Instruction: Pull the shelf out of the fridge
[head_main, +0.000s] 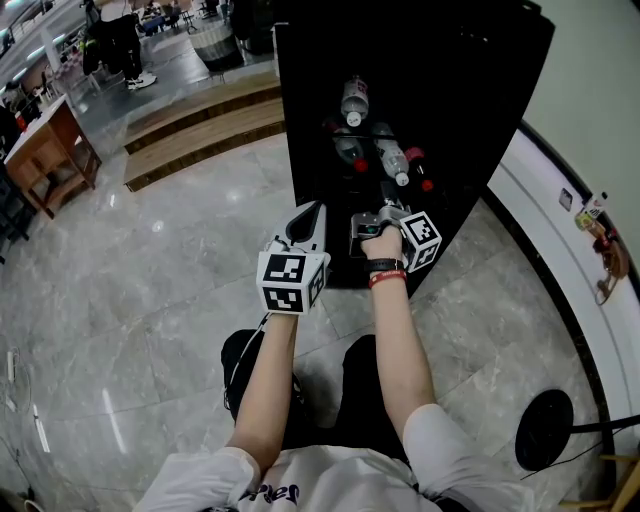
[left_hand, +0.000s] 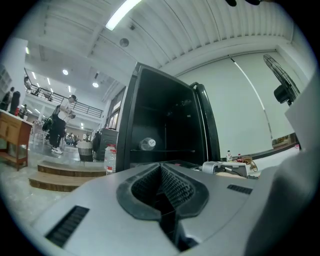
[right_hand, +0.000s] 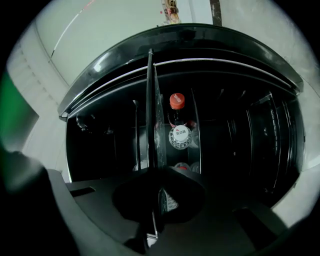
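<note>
We see the right gripper (head_main: 383, 212) reaching into the open black fridge (head_main: 460, 90). In the right gripper view its jaws are clamped on the front edge of the shelf (right_hand: 151, 115). That view is rolled on its side, so the shelf stands as an upright line running from the jaws deep into the dark cabinet.

The shelf is a thin, clear pane. We see it almost edge-on: a narrow dark strip with a pale glint along it, and a sliver of transparent glass to its right. Through that glass, and just beside it, we make out bottles (right_hand: 177, 120). 1 has a red cap and another shows a round white end toward the camera. In the head view several bottles (head_main: 355, 100) lie in the fridge beyond the right gripper, some with red caps. The pane itself is too dark to pick out there. We cannot tell how far the shelf has come out of the cabinet.

The left gripper (head_main: 310, 212) hangs in front of the fridge, just beside the right one and apart from the cabinet. In the left gripper view its ribbed black pads (left_hand: 172, 187) meet with nothing between them. The fridge (left_hand: 165, 125) stands ahead with its door swung open to the right and 1 bottle end visible on an inner ledge.

Grey polished floor (head_main: 150, 300) lies underfoot.
</note>
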